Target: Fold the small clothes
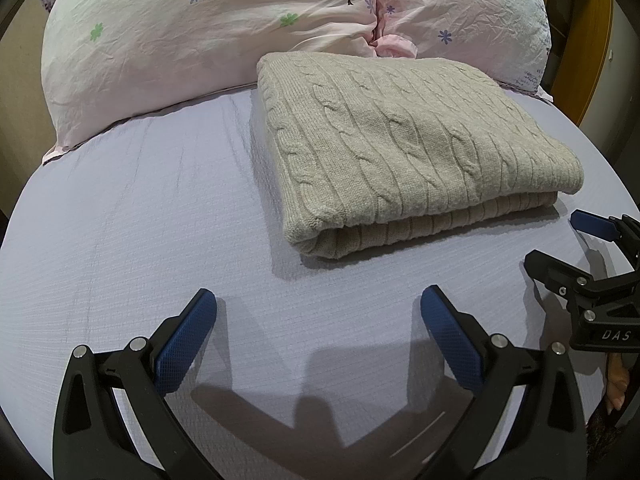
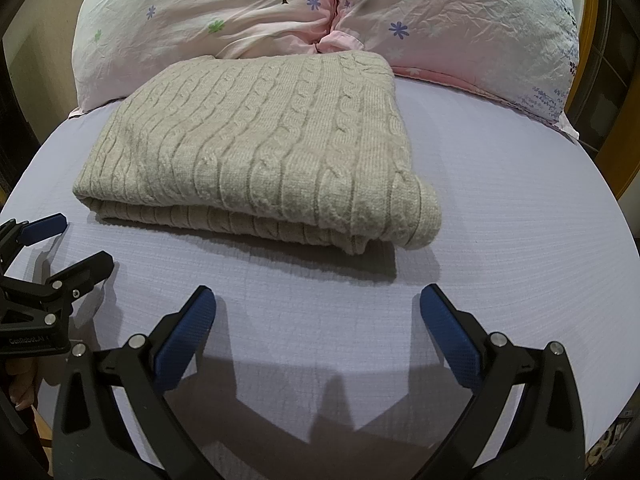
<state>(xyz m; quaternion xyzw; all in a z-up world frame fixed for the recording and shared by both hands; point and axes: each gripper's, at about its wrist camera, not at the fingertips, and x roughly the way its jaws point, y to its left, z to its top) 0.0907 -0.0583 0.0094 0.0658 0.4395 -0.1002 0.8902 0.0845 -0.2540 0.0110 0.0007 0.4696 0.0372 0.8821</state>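
A beige cable-knit sweater lies folded into a thick rectangle on the lilac bed sheet; it also shows in the right wrist view. My left gripper is open and empty, hovering over the sheet in front of the sweater's near-left corner. My right gripper is open and empty, in front of the sweater's near edge. Each gripper shows in the other's view: the right one at the right edge, the left one at the left edge, both with jaws apart.
Two pink floral pillows lean behind the sweater, touching its far edge. A wooden frame stands beyond the bed's right side. The bed sheet extends right of the sweater.
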